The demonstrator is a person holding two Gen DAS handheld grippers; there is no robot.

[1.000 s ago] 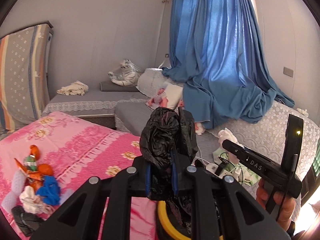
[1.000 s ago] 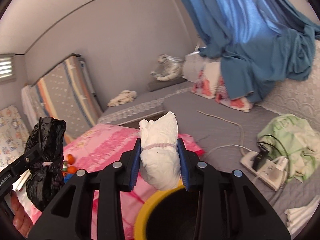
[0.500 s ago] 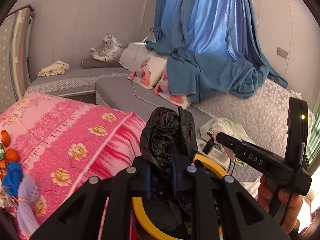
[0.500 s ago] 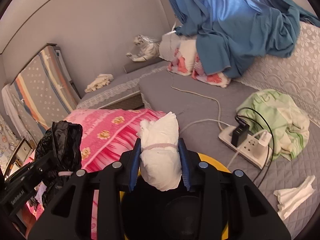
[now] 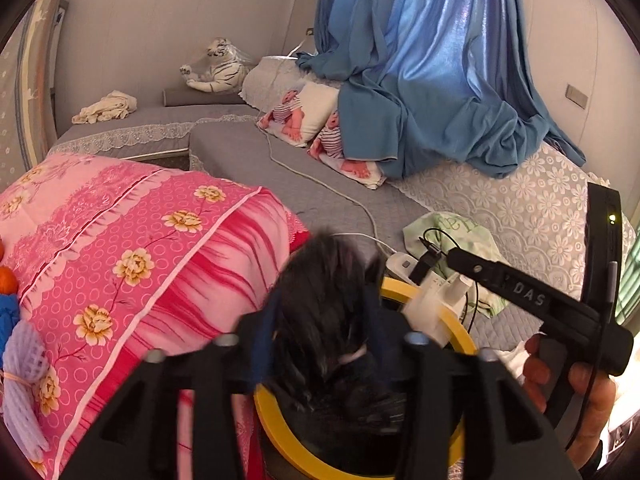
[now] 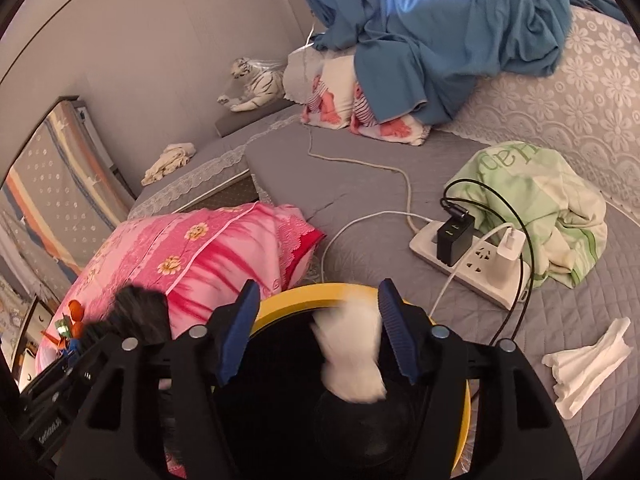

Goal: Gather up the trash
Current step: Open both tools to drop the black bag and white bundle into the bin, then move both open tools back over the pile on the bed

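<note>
Both jaws have just been opening: left gripper [image 5: 324,332] frees the black bag [image 5: 332,312], right gripper [image 6: 316,334] the white wad [image 6: 352,356], both blurred over the yellow-rimmed bin [image 6: 320,291] at bottom centre.

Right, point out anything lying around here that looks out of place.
A crumpled white tissue lies loose on the grey quilt, right of the yellow-rimmed bin; it looks like uncollected trash. A green cloth is bunched up beside the power strip, cables trailing over it.

Yellow-rimmed bin [image 6: 464,436] mouth lies open below; pink quilt [image 6: 208,256] crowds its left.
</note>
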